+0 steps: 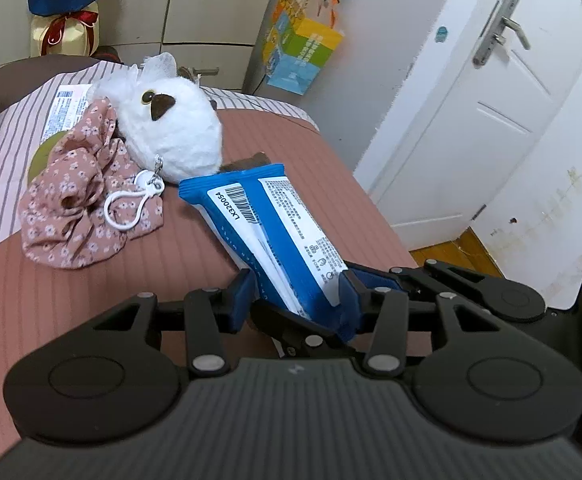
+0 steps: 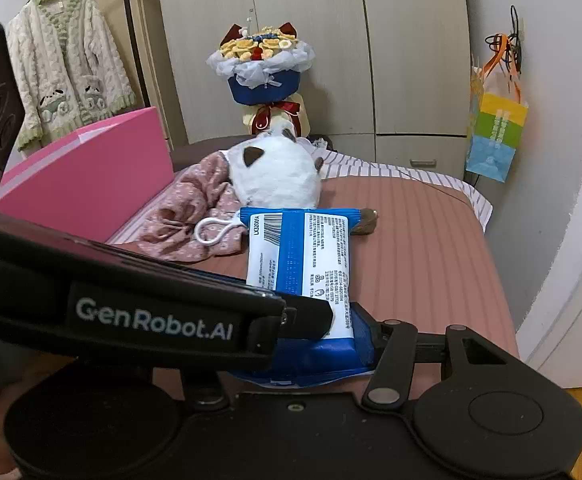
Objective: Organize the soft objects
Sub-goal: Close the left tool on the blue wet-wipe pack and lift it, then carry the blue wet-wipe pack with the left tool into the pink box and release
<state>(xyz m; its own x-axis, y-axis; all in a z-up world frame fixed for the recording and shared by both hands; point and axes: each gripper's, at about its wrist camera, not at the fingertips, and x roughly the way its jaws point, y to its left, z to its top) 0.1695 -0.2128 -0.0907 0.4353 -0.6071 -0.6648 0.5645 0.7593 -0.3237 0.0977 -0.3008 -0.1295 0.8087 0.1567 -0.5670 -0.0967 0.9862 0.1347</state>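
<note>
A blue and white soft pack (image 1: 275, 232) lies on the brown ribbed bed cover (image 1: 91, 300), its near end between the blue pads of my left gripper (image 1: 297, 300). The pads stand at the pack's two edges; firm clamping cannot be told. Behind it lie a white plush owl (image 1: 171, 128) with a white clip loop and a pink floral cloth (image 1: 79, 200). In the right wrist view the pack (image 2: 303, 256) also reaches my right gripper (image 2: 311, 344), whose left finger is hidden by the left gripper's body. The plush (image 2: 275, 176) and cloth (image 2: 199, 208) lie beyond.
A pink box (image 2: 87, 176) stands at the bed's left. A striped sheet (image 1: 7, 160) with a paper label covers the far side. A bouquet (image 2: 263, 72), wardrobe, hanging colourful bag (image 2: 495, 136) and cardigan stand behind. A white door (image 1: 479, 120) is to the right.
</note>
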